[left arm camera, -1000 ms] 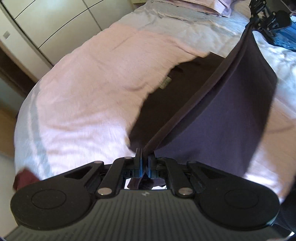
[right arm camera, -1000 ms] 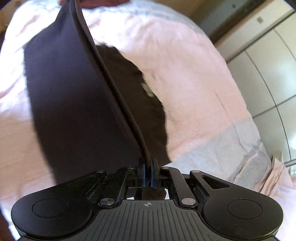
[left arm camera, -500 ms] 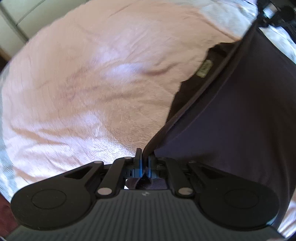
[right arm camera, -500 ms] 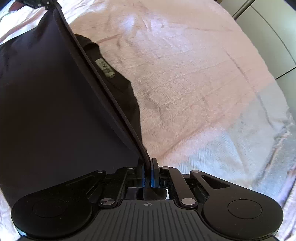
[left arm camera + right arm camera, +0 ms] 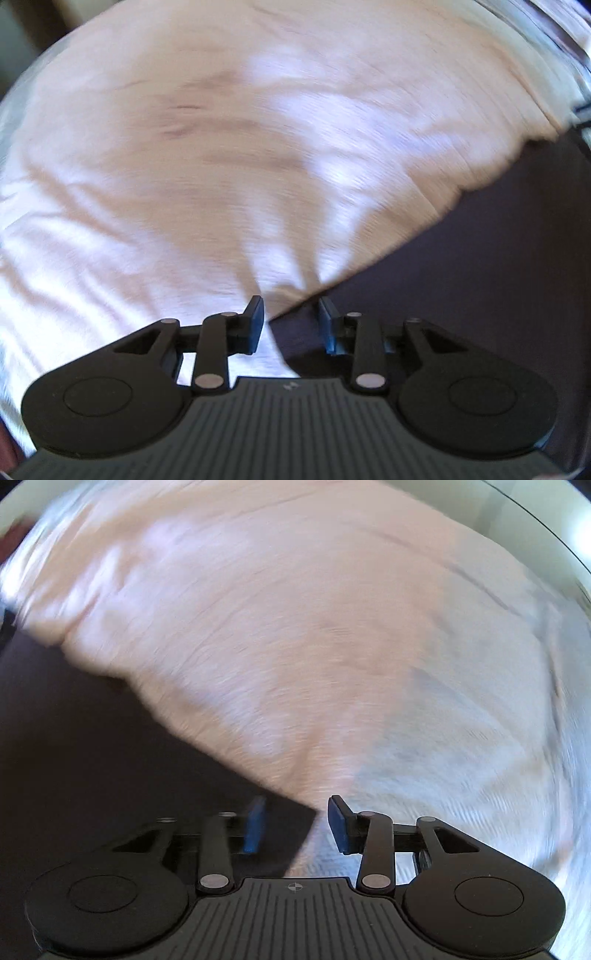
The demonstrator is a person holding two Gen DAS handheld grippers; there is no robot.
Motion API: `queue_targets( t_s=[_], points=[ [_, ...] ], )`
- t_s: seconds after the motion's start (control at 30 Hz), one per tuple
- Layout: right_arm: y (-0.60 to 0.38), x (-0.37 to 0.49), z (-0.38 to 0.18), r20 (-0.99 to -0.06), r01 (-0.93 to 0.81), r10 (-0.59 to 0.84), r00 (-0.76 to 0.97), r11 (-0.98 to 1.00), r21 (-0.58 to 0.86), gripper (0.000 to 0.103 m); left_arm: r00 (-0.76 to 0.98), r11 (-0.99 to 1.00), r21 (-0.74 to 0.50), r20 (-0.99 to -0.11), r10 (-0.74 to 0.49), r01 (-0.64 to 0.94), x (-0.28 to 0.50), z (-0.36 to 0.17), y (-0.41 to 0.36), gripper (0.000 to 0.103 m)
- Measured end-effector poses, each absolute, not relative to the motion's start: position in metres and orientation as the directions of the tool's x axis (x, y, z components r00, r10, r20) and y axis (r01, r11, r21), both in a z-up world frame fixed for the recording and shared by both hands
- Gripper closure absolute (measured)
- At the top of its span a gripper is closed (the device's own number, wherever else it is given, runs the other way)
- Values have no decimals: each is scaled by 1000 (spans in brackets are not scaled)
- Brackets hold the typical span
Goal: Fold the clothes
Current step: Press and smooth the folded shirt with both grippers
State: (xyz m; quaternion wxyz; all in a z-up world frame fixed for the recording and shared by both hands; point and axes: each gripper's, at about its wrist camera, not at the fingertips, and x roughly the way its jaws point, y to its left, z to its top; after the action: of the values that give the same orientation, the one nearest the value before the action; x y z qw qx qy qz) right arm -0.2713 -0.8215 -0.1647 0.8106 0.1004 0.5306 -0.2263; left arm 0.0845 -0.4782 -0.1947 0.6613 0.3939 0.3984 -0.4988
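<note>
The bed fills most of both wrist views. It carries a pale pink cover with shallow wrinkles and bright patches of sunlight. In the right wrist view the cover turns to a pale blue-grey band at the far right. Both views are blurred, so fine detail in the cover cannot be read.

The dark garment lies flat on the bed. In the left wrist view it occupies the right and near-right part of the scene, and its straight edge runs diagonally from the far right down to a point between my gripper fingers. In the right wrist view the same garment occupies the left and near-left part, and its edge runs diagonally from the far left down to a near corner between my fingers there.

My left gripper is spread wide, with nothing held between its fingers. Its left finger stands over the pink cover and its right finger stands over the dark fabric. Whether the fingertips touch the fabric cannot be told.

My right gripper is likewise spread wide and holds nothing. Its left finger, with a blue pad, stands over the dark fabric, and its right finger stands over the pale cover. The garment's near corner lies in the gap between the two fingers.
</note>
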Motion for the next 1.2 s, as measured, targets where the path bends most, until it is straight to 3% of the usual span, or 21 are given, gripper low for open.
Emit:
queue_targets(
  t_s=[0.27, 0.43, 0.6, 0.77, 0.87, 0.93, 1.0, 1.1, 1.2],
  points=[
    [-791, -335, -133, -876, 638, -215, 431, 760, 127, 63, 136, 192, 68, -919, -370, 979, 48, -167, -443, 75],
    [-749, -360, -149, -897, 611, -179, 404, 783, 119, 63, 97, 109, 67, -948, -302, 992, 4, -202, -428, 75],
    [-706, -385, -164, -916, 583, -144, 375, 805, 112, 63, 133, 95, 109, -946, -296, 989, 4, -210, -428, 68],
    [-659, -393, -132, -915, 507, -201, 351, 862, 5, 63, 174, -16, 191, -921, -350, 981, -19, -168, -404, 71],
    [-609, -399, -115, -914, 376, -209, 348, 924, -68, 61, 155, -165, 239, -900, -408, 957, -55, -145, -366, 65],
    [-573, -401, -116, -919, 271, -223, 325, 953, -136, 53, 98, -319, 262, -888, -449, 911, -89, -136, -332, 60],
    [-542, -399, -126, -921, 174, -244, 303, 965, -198, 44, 55, -497, 318, -879, -473, 808, -127, -139, -295, 58],
    [-498, -403, -146, -911, 43, -308, 274, 950, -309, 44, 92, -660, 441, -865, -493, 608, -166, -171, -255, 56],
    [-470, -403, -170, -876, -77, -410, 255, 894, -441, 44, 230, -678, 578, -812, -537, 455, -175, -210, -241, 59]
  ],
)
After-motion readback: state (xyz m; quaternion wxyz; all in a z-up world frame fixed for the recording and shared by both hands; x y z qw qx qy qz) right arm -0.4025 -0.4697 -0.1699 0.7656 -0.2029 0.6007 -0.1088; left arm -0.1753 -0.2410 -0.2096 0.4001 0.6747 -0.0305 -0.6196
